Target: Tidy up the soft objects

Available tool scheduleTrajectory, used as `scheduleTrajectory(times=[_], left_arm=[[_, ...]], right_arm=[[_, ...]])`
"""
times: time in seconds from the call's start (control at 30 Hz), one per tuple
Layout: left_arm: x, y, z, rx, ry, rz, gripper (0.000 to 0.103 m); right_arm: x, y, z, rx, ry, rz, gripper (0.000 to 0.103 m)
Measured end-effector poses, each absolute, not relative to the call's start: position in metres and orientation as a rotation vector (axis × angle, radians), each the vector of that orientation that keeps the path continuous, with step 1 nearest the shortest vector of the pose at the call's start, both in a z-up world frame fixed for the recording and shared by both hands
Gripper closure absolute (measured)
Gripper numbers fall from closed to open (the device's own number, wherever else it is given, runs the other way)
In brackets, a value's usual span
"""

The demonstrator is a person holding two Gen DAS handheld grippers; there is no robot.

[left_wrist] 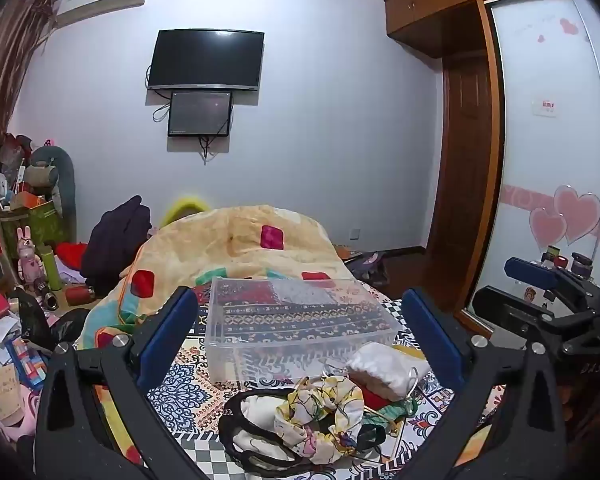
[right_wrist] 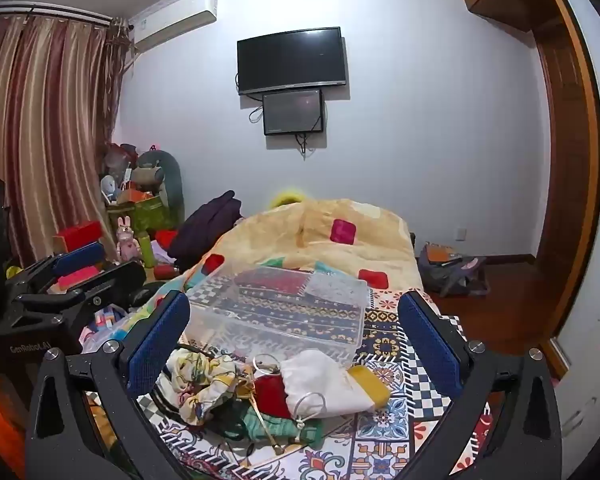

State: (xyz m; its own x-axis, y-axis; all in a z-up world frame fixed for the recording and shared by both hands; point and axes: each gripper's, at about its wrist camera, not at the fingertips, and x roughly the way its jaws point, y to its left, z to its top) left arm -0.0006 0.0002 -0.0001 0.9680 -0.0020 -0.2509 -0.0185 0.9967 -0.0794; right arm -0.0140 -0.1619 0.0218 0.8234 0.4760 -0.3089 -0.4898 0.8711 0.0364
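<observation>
A pile of soft things lies on the patterned bed cover: a floral scrunchie (left_wrist: 320, 416) (right_wrist: 202, 380), a white drawstring pouch (left_wrist: 384, 368) (right_wrist: 324, 384), a red pouch (right_wrist: 270, 394), a green item (right_wrist: 276, 426), a yellow item (right_wrist: 370, 386) and a black band (left_wrist: 244, 432). An empty clear plastic box (left_wrist: 296, 320) (right_wrist: 280, 308) stands just behind the pile. My left gripper (left_wrist: 300, 336) is open above the pile, empty. My right gripper (right_wrist: 296, 340) is open above the pile, empty. Each gripper shows at the edge of the other's view.
A bunched yellow quilt (left_wrist: 236, 248) (right_wrist: 320, 232) lies behind the box. Clutter of toys, boxes and clothes (left_wrist: 32, 248) fills the left side. A backpack (right_wrist: 452, 272) lies on the wooden floor at right, near the wardrobe (left_wrist: 548, 140).
</observation>
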Motion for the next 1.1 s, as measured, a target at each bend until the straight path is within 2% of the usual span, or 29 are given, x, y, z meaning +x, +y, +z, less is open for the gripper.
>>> scheduleTrajectory(times=[1.1], left_arm=[[-0.0043, -0.0057, 0.0064, -0.062, 0.242, -0.007, 0.000]], right_arm=[[-0.0229, -0.1626, 0.0303, -0.028, 0.301, 0.516, 0.000]])
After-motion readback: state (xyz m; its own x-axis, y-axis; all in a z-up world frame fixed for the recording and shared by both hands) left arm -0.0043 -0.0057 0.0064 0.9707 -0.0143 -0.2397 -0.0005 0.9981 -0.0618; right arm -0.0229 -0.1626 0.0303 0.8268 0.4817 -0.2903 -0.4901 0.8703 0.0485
